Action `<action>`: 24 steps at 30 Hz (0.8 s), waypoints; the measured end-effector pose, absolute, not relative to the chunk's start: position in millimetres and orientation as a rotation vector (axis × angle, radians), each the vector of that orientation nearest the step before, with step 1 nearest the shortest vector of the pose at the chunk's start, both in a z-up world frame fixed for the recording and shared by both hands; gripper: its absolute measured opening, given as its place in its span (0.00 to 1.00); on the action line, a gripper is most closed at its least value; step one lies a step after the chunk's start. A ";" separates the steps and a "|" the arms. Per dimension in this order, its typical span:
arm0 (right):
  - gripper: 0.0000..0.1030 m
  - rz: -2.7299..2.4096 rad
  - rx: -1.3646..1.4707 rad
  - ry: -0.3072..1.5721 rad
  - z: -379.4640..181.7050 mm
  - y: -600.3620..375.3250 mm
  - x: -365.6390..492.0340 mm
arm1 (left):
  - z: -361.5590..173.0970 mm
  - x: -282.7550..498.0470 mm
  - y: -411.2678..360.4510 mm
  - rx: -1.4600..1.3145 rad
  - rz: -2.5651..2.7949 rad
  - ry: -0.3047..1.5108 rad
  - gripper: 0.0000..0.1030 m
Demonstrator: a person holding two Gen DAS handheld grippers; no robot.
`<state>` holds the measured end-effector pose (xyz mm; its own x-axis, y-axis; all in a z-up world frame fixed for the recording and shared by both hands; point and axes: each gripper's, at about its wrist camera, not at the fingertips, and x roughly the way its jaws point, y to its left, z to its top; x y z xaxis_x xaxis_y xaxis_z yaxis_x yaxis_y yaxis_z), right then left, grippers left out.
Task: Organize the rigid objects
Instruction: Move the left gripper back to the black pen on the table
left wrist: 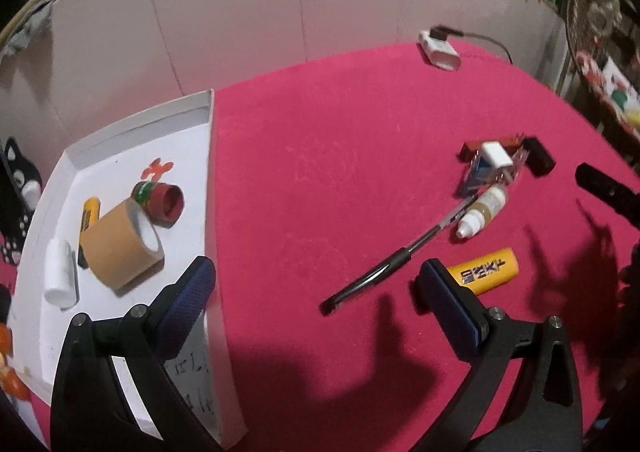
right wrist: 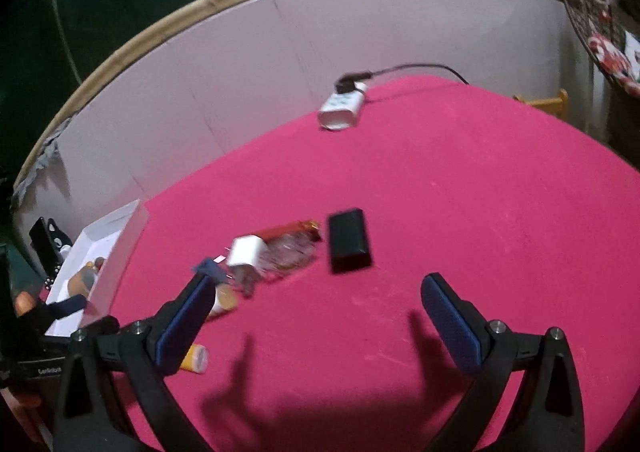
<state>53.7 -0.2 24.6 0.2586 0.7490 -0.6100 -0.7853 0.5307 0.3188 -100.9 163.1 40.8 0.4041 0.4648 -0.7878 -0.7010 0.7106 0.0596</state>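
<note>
We held both the left gripper [left wrist: 316, 280] and right gripper [right wrist: 318, 296] spread wide, empty, above a magenta tablecloth [left wrist: 340, 139] backed by white panels [left wrist: 240, 11], a white tray [left wrist: 120, 179] at its left.

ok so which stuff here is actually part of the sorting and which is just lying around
Part of the job:
white tray
tape roll
black pen
dropper bottle
yellow tube
white plug
black box

Just lying about:
corded white charger
white backboard
</note>
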 end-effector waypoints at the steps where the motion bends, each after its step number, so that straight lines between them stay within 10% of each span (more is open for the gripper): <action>1: 1.00 1.037 -0.050 0.802 22.4 -2.0 56.0 | 39.3 -100.1 163.0 -0.294 0.741 0.894 0.99; 11: 1.00 1.041 0.000 0.870 11.5 -7.0 70.4 | 29.9 -77.4 154.2 -0.118 0.565 1.000 0.81; 20: 1.00 1.051 0.047 0.909 4.6 -11.2 79.8 | 20.8 -57.4 157.2 -0.079 0.454 1.053 0.34; 24: 1.00 1.051 0.040 0.910 4.3 -10.1 79.1 | 18.6 -48.9 144.2 0.037 0.449 1.058 0.33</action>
<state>79.1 -10.1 4.3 0.1796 0.7586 -0.6264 -0.7280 0.5307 0.4340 -48.9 144.2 18.6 0.4092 0.3738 -0.8324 -0.3383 0.9094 0.2420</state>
